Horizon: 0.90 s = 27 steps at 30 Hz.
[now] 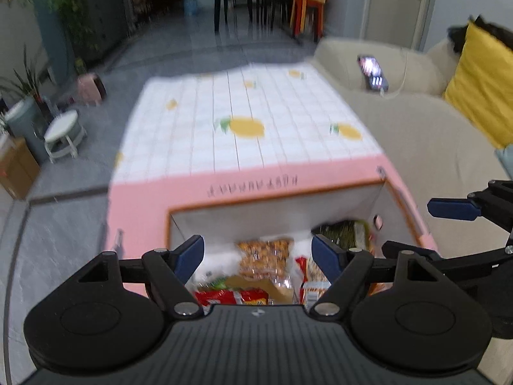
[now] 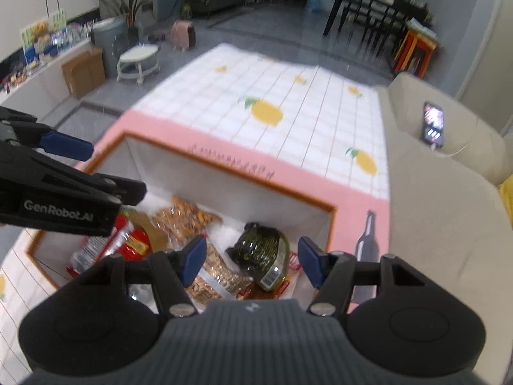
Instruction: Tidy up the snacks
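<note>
Both the left gripper (image 1: pixel 258 255) and right gripper (image 2: pixel 251 261) hung open and empty above the snack box (image 2: pixel 263 183). "GenRobot.AI" was printed on the left gripper. A dark green packet (image 2: pixel 261 248) lay inside the box beside a bag of nuts (image 2: pixel 184 216).

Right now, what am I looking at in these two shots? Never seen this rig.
No robot arm here: a person holds a two-fingered tool in each hand, each with a fisheye camera looking along its fingers. One picture is from the left tool, the other from the right tool; each also catches the other tool at its edge. Both hang above an open white box with an orange rim, on a table with a pink and lemon-print cloth. Inside lie snack packs: a nut bag, a dark green pack, red wrappers. Both tools are open and hold nothing.
</note>
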Tool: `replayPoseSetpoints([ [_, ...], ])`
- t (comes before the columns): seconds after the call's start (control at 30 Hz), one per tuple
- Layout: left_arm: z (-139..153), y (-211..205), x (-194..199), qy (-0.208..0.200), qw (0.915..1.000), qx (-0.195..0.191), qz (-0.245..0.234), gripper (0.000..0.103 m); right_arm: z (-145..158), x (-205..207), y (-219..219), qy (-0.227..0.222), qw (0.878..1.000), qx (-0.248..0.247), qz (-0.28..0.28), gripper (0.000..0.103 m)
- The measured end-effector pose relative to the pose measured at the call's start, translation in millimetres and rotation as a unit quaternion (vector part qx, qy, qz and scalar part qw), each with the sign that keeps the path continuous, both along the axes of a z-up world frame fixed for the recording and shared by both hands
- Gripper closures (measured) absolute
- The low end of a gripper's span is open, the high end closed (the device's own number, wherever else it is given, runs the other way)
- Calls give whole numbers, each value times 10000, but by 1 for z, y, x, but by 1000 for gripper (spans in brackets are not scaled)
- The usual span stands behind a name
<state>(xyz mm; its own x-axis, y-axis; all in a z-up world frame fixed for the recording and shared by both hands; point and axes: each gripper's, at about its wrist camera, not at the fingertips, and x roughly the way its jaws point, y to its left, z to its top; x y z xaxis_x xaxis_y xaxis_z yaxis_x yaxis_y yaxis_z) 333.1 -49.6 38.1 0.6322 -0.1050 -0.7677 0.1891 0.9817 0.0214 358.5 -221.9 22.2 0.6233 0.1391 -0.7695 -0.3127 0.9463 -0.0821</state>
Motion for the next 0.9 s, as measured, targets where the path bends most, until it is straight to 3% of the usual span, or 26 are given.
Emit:
replayPoseSetpoints([
  [0.07, 19, 1, -17, -302, 9995, -57, 8, 13, 19, -17, -4, -244, 9996, 112, -96, 39],
  [0.13, 38, 2, -37, -629, 9980, -99, 21, 13, 37, -36, -10, -512, 9981, 295, -201, 23],
  [0.27, 64, 1, -78, -1257, 9921, -46, 23, 13, 66, -76, -19, -916, 9938, 509, -368, 20],
  [0.47, 81, 0, -148, -2127, 9766, 306, 78, 12, 93, -149, -30, -1519, 9837, 784, -549, 13],
  [0.73, 80, 13, -212, -2352, 9707, -64, 481, 12, 99, -243, -27, -2185, 9690, 912, -710, 5],
  [0.9, 70, 19, -240, -2386, 9679, -141, 776, 12, 88, -284, -20, -2236, 9638, 1069, -981, 4],
])
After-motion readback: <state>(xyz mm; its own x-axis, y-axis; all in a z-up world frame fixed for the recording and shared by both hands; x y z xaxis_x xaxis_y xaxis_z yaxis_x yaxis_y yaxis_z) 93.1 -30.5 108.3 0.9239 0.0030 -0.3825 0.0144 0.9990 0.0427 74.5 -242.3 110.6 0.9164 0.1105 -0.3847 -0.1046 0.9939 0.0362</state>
